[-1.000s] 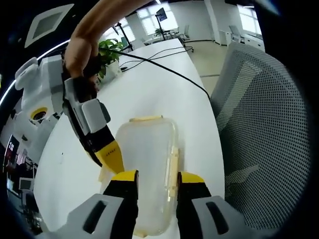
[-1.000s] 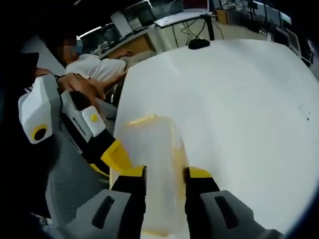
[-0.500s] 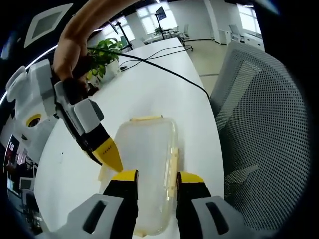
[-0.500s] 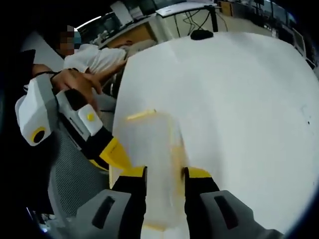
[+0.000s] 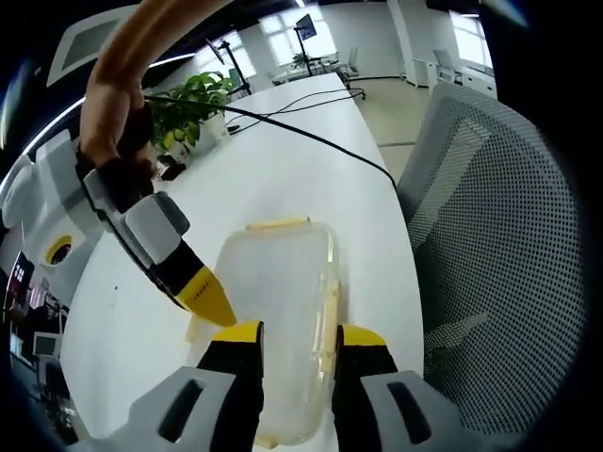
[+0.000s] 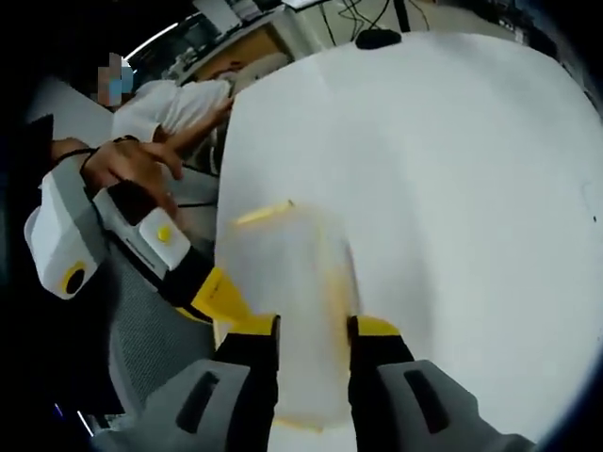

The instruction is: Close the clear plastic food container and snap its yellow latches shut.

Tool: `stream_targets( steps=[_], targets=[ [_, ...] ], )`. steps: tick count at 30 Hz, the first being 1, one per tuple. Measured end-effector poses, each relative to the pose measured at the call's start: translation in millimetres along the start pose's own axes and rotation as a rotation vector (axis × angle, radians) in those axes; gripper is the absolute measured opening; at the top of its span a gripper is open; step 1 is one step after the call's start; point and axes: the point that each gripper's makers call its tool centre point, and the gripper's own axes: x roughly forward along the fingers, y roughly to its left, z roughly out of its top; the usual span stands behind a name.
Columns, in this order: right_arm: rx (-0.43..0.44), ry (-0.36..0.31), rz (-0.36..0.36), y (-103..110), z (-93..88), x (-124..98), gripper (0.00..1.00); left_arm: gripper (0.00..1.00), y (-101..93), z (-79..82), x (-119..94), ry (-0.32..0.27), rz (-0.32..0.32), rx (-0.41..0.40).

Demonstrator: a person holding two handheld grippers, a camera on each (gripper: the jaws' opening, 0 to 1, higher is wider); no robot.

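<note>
Clear plastic food container [image 5: 280, 311] lies flat on the white table [image 5: 301, 160] near its edge, just beside a grey mesh chair [image 5: 499, 245], with its lid apparently down and a yellow latch [image 5: 277, 224] at the far short end and another along the long side [image 5: 329, 315]. It looks empty and light, with thin, smooth, slightly flexible walls, so it would likely slide on the table if pushed from one side; a sensible hold is to steady one long edge while pressing a latch down against the rim, not squeezing the lid's middle. The left gripper [image 5: 294, 331] hangs over the near end of the box with its yellow-tipped jaws apart, nothing between them. The right gripper [image 6: 312, 327] also stands over the box, jaws apart and empty. The left gripper view shows the chair, a green plant [image 5: 188, 104] and a black cable [image 5: 311, 132] running across the table, plus the right gripper coming in from the side with a hand on it. The right gripper view, blurrier, shows a person [image 6: 179, 104] seated past the table edge, whose hand [image 6: 127, 165] holds the left gripper there
</note>
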Motion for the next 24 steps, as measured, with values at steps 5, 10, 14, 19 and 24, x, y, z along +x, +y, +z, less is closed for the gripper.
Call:
stream_targets(
  steps=[5,10,14,19,24],
  targets=[
    [-0.011,-0.027,-0.008,-1.4,-1.1,-0.2,0.26,0.22,-0.8,1.4,-0.6,0.000,0.002,0.007],
    [-0.014,-0.037,-0.018,-0.4,0.1,-1.0,0.27,0.23,-0.5,1.5,-1.1,-0.004,0.007,0.010],
    [-0.028,-0.036,-0.029,0.3,0.8,-2.0,0.27,0.23,-0.3,2.6,-2.1,-0.008,0.008,0.011],
    [-0.038,-0.045,-0.039,1.4,0.9,-2.9,0.27,0.24,0.4,4.0,-2.5,-0.020,0.012,-0.015],
    [-0.063,-0.055,-0.052,3.3,0.6,-4.3,0.27,0.25,0.0,4.9,-3.0,-0.030,0.014,-0.034]
  ],
)
